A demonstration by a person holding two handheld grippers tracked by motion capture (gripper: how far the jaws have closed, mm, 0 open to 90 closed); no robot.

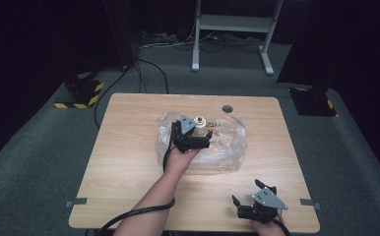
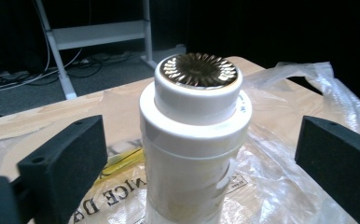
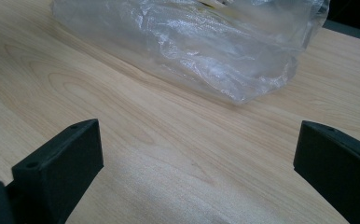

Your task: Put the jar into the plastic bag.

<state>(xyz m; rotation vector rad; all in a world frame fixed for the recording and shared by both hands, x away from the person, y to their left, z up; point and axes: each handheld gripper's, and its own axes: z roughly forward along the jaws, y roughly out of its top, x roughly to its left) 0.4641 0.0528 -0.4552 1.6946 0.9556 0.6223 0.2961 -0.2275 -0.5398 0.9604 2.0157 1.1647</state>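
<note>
Reaching over the middle of the high view, the left gripper (image 1: 204, 137) hovers at a white bottle (image 1: 200, 123) standing upright on a clear plastic bag (image 1: 227, 145) at the centre of the wooden bench (image 1: 129, 162); the right gripper (image 1: 249, 194) rests at the lower right, well apart from both. The step in hand looks like the approach to a grasp.

From the left gripper view, the bottle (image 2: 194, 140) fills the centre, white-bodied with a stepped white cap and a ribbed gold top, between wide-spread fingers (image 2: 64, 172) that do not touch it. Closing squarely on the body seems the next call.

From the right gripper view, fingers (image 3: 59, 172) stand wide and empty over bare bench (image 3: 169, 154), the crumpled bag (image 3: 206, 51) across the upper frame.
</note>
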